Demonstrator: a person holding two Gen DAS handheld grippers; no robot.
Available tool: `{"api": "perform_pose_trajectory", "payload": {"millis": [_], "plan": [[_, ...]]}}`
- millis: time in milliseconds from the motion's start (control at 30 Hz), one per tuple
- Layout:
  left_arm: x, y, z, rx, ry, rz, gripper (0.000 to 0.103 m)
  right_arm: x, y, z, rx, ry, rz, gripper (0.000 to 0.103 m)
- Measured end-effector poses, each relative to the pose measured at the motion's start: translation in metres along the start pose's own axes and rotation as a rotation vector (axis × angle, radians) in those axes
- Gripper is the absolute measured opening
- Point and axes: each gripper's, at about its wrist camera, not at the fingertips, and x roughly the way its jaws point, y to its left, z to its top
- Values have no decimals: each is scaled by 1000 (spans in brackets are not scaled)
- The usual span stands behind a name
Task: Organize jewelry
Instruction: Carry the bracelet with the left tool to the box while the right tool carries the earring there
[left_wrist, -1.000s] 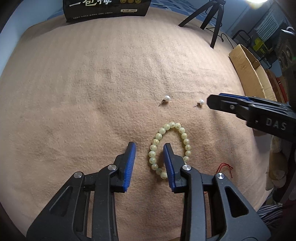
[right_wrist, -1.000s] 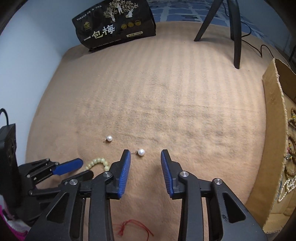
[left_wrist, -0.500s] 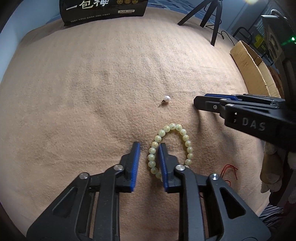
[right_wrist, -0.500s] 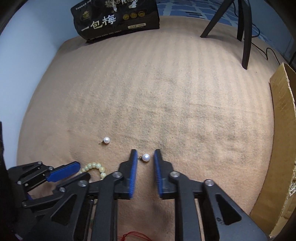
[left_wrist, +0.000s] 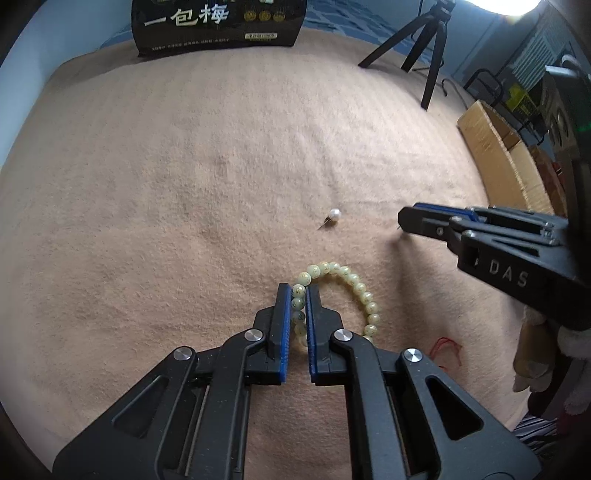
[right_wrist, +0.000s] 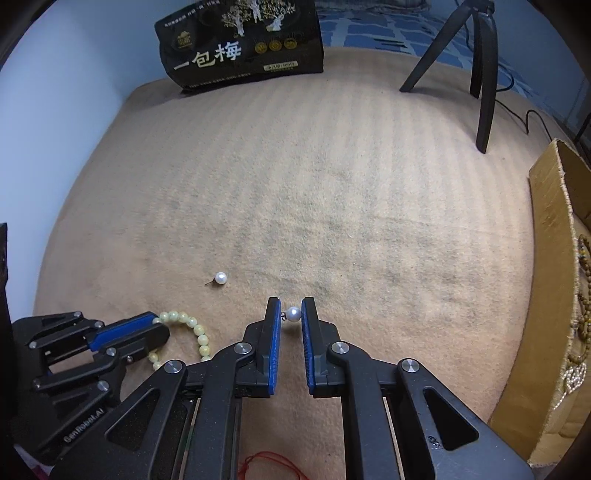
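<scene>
A pale green bead bracelet (left_wrist: 354, 284) lies on the tan blanket; it also shows in the right wrist view (right_wrist: 192, 326). My left gripper (left_wrist: 298, 295) is shut on the bracelet's left side. My right gripper (right_wrist: 291, 313) is shut on a white pearl earring (right_wrist: 294, 314) down at the blanket; in the left wrist view that gripper (left_wrist: 406, 218) hides the earring. A second pearl earring (left_wrist: 334, 214) lies loose just beyond the bracelet, also seen in the right wrist view (right_wrist: 220, 277).
A cardboard box (right_wrist: 554, 295) with beaded jewelry inside stands at the right edge. A black snack bag (right_wrist: 240, 48) and a tripod (right_wrist: 476, 55) stand at the back. A red thread (left_wrist: 448, 345) lies near the front.
Both grippers have closed: the left on the bracelet's beads, the right on the nearer pearl earring. Both moved slightly forward.
</scene>
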Motion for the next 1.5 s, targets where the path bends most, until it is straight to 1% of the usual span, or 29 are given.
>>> {"api": "perform_pose_trajectory", "payload": {"millis": [67, 300, 600, 900, 1000, 1133, 1267, 1500], "plan": [[-6, -2, 1, -5, -15, -11, 6, -8, -5, -5, 2, -8, 7, 9], [-29, -14, 5, -10, -63, -71, 6, -33, -9, -5, 9, -50, 9, 9], [-51, -46, 14, 25, -121, -121, 6, -64, -29, -13, 23, -104, -27, 9], [-63, -82, 27, 52, -173, -171, 6, -98, -67, -25, 74, -165, -54, 9], [-65, -99, 30, 76, -183, -181, 6, -109, -80, -31, 83, -183, -74, 9], [-64, -126, 37, 105, -192, -215, 6, -125, -104, -39, 122, -207, -90, 9], [-62, -153, 39, 143, -200, -237, 6, -135, -126, -47, 150, -220, -114, 9], [-58, -191, 42, 176, -206, -286, 6, -144, -164, -60, 197, -223, -160, 9]]}}
